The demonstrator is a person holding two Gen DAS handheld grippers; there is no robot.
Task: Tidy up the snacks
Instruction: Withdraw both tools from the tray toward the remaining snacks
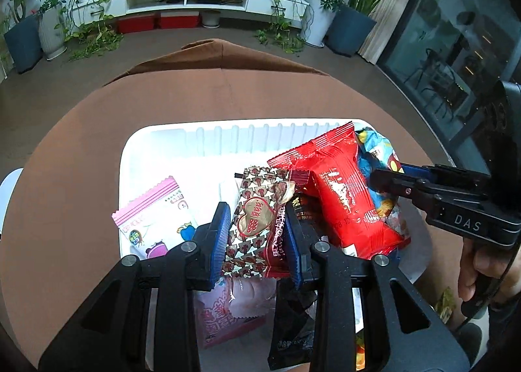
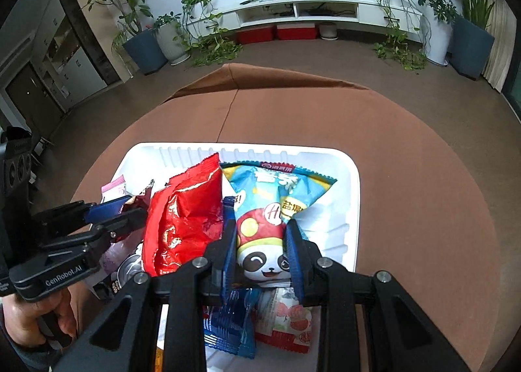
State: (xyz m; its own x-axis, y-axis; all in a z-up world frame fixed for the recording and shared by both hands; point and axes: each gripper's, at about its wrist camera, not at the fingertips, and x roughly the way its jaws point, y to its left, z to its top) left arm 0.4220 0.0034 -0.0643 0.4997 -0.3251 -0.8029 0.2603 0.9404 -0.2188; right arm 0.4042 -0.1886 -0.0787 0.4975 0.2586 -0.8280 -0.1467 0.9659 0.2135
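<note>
Both grippers hold snack packets over the white tray (image 2: 353, 209); sorting step in hand.

Left gripper (image 1: 257, 238): fingers partly closed, clamped on the brown heart-print packet (image 1: 257, 219), above the tray's middle. Right gripper (image 2: 260, 241): fingers partly closed, pinching the blue panda packet (image 2: 270, 209), toward the tray's 3 o'clock side. Red packet (image 2: 185, 215) stands between the two, touching both. Pink-edged packet (image 1: 156, 219) lies at 9 o'clock. Tray rests on the brown surface (image 2: 407, 150). Judgement: placement under way; next move calls for lowering each packet into bare tray space, then releasing.
</note>
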